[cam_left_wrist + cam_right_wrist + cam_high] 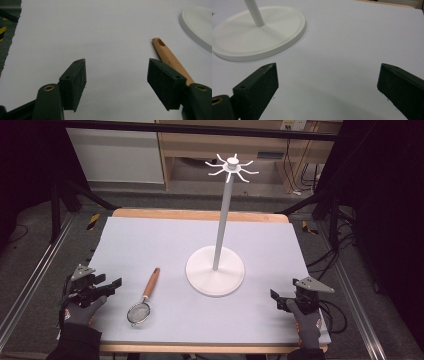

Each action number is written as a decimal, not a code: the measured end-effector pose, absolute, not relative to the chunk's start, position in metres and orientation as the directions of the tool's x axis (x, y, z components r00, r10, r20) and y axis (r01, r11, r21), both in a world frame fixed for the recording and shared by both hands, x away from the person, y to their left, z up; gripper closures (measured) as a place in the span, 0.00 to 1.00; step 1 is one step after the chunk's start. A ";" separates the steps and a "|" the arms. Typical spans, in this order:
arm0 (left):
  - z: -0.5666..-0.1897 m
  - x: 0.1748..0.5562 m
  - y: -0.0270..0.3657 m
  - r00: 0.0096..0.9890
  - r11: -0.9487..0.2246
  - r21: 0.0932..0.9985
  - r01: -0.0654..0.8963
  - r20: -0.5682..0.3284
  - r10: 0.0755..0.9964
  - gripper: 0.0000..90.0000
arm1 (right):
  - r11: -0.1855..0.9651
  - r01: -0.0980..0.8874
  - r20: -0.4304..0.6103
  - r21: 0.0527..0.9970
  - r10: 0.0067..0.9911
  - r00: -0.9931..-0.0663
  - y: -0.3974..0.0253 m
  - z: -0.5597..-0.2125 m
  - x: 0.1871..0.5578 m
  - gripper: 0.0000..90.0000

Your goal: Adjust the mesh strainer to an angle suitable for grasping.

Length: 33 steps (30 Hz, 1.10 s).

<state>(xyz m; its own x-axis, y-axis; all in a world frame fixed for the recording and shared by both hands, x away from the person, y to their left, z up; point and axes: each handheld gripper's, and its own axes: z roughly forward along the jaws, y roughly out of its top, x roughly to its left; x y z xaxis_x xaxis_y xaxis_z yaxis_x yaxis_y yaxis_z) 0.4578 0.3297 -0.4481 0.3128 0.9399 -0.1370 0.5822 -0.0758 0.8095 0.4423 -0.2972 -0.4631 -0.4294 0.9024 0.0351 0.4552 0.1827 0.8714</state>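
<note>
A: Looking down from the high view, what sits on the tabletop (150, 240)?

B: A white stand (216, 270) with hooks on top at the centre, a small strainer (142, 301) with a wooden handle at its 8 o'clock. The left gripper (116, 283) rests at 9 o'clock, the right gripper (275, 297) at 4 o'clock, each in a gloved hand.

A: And the left gripper view?

B: The left gripper (116, 75) has its jaws apart, empty. The strainer's handle (170, 58) lies at 2 o'clock beside one jaw; the stand's base (197, 25) is farther off.

A: The right gripper view?

B: The right gripper (328, 80) has its jaws wide apart, holding nothing. The stand's base (259, 37) lies at 10 o'clock.
</note>
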 end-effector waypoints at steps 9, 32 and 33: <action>-0.436 0.450 0.321 0.344 -0.090 0.818 0.568 -0.137 0.929 0.39 | 0.176 0.454 0.048 0.873 0.896 -0.441 -0.296 -0.463 0.441 0.10; -0.417 0.444 0.279 0.424 -0.180 0.810 0.559 -0.093 0.901 0.38 | 0.218 0.489 0.024 0.845 0.897 -0.441 -0.292 -0.464 0.442 0.10; -0.417 0.444 0.279 0.424 -0.180 0.810 0.559 -0.093 0.901 0.38 | 0.218 0.489 0.024 0.845 0.897 -0.441 -0.292 -0.464 0.442 0.10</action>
